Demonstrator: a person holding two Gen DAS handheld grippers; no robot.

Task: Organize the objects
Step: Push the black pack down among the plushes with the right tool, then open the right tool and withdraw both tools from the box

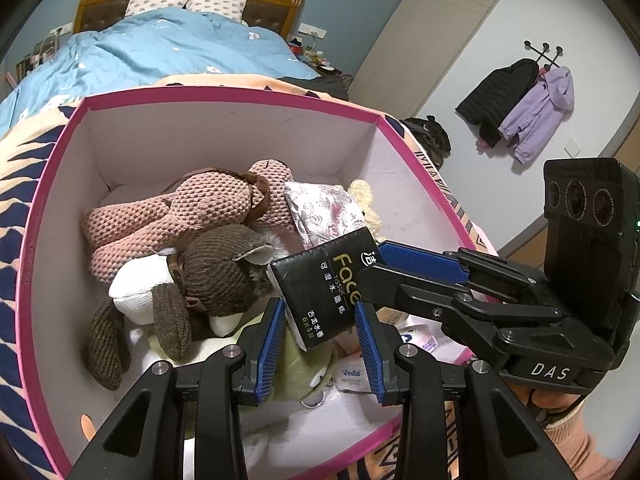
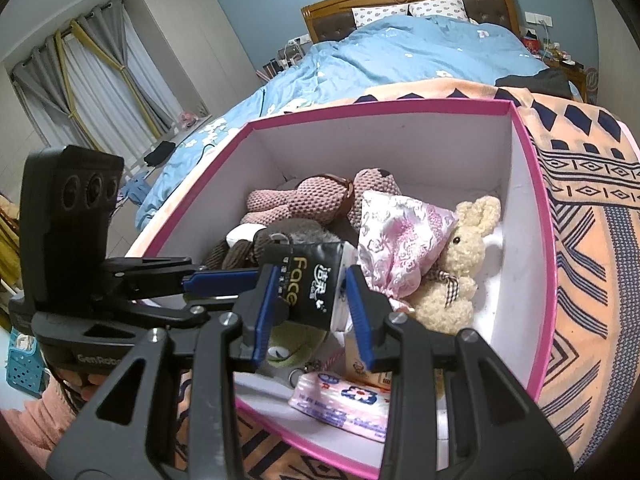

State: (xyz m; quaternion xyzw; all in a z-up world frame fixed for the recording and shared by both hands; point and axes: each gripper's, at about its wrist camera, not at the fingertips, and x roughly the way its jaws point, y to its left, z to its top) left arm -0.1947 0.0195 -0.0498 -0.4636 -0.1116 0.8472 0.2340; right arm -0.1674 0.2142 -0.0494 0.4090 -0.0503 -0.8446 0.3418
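Over a pink-rimmed box point(image 1: 224, 94) set on a patterned orange blanket point(image 2: 592, 208) at the foot of a bed point(image 1: 168, 48), two sets of tongs meet on one black pack of face tissues point(image 1: 324, 292). Seen from the left wrist, the left tongs point(image 1: 320, 332) have their blue pads on either side of the pack's lower end, while the right tongs point(image 1: 384, 268) reach in from the right and pinch its upper corner. From the right wrist, the right tongs point(image 2: 312, 300) appear clenched on the same pack, which hangs above the box's contents and not yet among them. Whether the left tongs truly press the pack or only bracket it cannot be told for sure. Judging by the box, the tidying is well along: already inside lie a pink knitted plush toy point(image 1: 180, 216), a brown knitted plush dog point(image 1: 208, 276), a cream bunny point(image 2: 460, 264), a pink floral satin pouch point(image 2: 396, 244), a green plush frog point(image 2: 288, 344) and a pink tissue packet point(image 2: 344, 396). Setting this pack down seems to be what remains. Free floor in the box is scarce near the tongs; the toys crowd directly beneath, with bare space showing toward the far wall. Coats point(image 1: 520, 108) hang on a wall rack, well apart.
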